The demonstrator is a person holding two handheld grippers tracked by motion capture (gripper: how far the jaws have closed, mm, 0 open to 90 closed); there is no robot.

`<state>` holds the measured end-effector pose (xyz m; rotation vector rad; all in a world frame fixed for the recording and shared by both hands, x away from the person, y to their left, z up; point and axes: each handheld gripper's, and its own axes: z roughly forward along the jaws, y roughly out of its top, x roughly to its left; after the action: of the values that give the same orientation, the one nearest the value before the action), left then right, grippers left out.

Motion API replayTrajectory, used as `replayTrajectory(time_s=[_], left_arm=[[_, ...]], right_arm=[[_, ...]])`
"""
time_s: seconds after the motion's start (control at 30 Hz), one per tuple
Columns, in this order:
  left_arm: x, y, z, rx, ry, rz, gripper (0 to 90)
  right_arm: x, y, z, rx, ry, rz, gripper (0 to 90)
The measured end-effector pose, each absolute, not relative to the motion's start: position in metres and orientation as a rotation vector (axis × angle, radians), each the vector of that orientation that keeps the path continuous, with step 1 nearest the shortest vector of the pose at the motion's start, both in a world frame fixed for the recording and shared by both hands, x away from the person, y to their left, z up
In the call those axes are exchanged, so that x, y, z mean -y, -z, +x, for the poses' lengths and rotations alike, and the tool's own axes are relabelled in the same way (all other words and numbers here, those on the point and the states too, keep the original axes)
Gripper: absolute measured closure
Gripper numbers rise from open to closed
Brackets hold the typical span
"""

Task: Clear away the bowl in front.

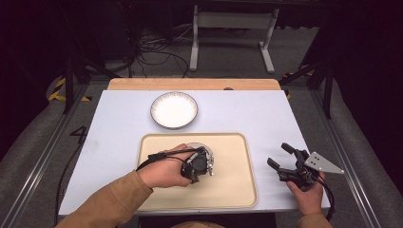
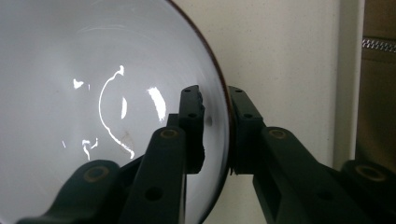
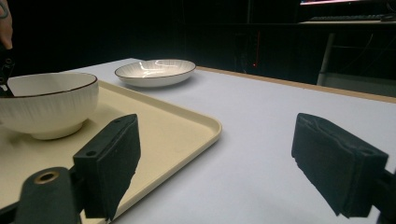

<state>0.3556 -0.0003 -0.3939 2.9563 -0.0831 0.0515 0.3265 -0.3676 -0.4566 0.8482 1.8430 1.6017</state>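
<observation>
Black jaws of the left tool (image 2: 215, 135) pinch the rim of a white bowl (image 2: 93, 107) — one jaw inside, one outside. That bowl (image 3: 46, 105) stands on the beige tray (image 1: 233, 185) at the near middle of the desk (image 1: 266, 114). Off to the right, the right tool (image 1: 283, 156) hovers wide open over bare desk — gripping nothing. Beyond the tray sits a shallow plate (image 1: 174, 109).

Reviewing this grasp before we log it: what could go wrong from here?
The left gripper pinches only the bowl rim, so the bowl may tilt or slip if lifted. The glossy rim offers the pads little purchase. The right gripper is open off the tray, too far away to steady it.
</observation>
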Motion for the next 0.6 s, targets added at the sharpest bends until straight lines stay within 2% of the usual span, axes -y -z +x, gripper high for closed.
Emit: replayTrajectory(time_s=[0.17, 0.23, 0.43, 0.6], left_arm=[[0.0, 0.394, 0.356, 0.06, -0.055, 2.952, 71.0], [-0.002, 0.392, 0.357, 0.031, -0.053, 2.934, 63.2], [-0.01, 0.382, 0.359, -0.032, -0.041, 2.859, 51.6], [-0.023, 0.368, 0.358, -0.066, -0.053, 2.755, 53.0]], right_arm=[[0.368, 0.457, 0.326, -1.843, -1.601, 0.847, 16.1], [0.368, 0.457, 0.326, -1.843, -1.602, 0.847, 16.1], [0.367, 0.457, 0.326, -1.844, -1.601, 0.846, 16.1], [0.368, 0.457, 0.326, -1.834, -1.607, 0.849, 15.9]])
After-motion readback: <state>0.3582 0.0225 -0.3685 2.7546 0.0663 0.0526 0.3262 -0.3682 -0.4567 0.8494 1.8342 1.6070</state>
